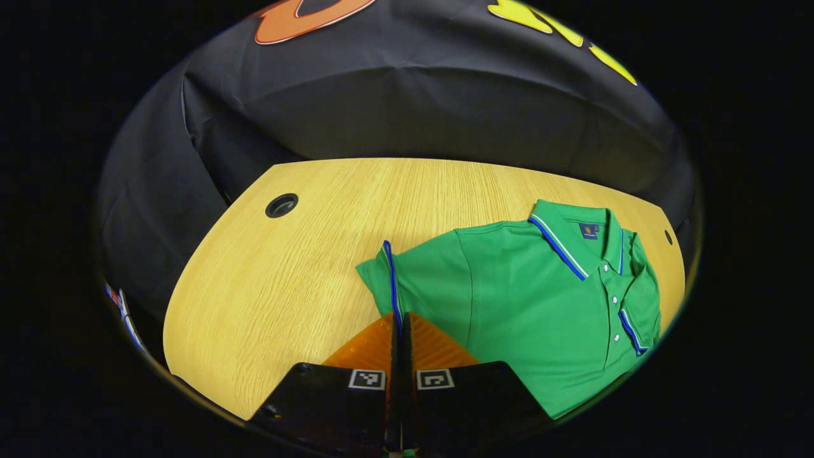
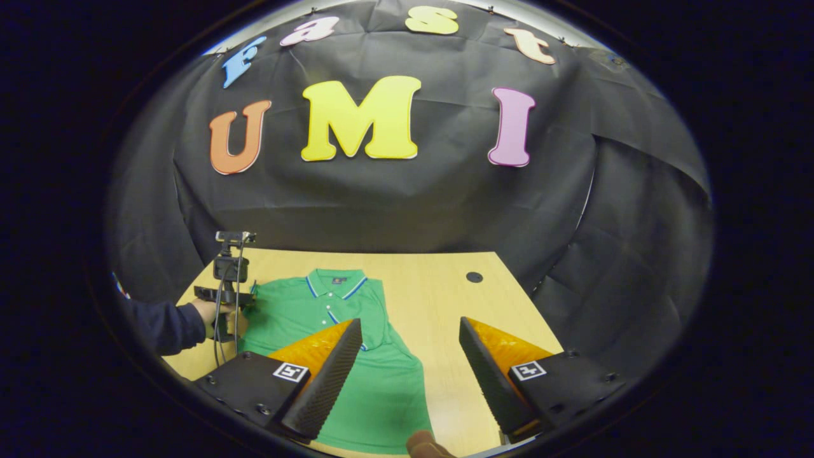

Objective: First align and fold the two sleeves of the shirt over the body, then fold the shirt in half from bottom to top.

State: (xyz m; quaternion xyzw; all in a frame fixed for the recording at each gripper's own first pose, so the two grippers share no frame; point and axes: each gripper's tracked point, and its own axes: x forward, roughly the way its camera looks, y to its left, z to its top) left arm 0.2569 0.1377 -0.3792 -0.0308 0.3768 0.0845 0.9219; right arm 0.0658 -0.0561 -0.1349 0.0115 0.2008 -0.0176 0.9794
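Observation:
A green polo shirt (image 1: 540,305) with blue and white trim lies face up on the wooden table (image 1: 286,286), collar (image 1: 566,245) toward the far side. My left gripper (image 1: 400,318) is shut on the blue-trimmed cuff (image 1: 390,273) of the near sleeve, which stands up from the table. The other sleeve lies folded over the body, its cuff (image 1: 633,331) beside the button placket. In the right gripper view the shirt (image 2: 331,305) lies left of centre. My right gripper (image 2: 410,321) hangs open above the shirt's right edge, holding nothing. A hand (image 2: 206,312) holds the left gripper (image 2: 226,296) at the shirt's left side.
A round cable hole (image 1: 282,205) sits in the table at the far left, and a smaller hole (image 1: 668,236) beyond the collar. In the right gripper view the hole (image 2: 474,277) is near the far right corner. Black cloth walls stand behind the table (image 2: 439,299).

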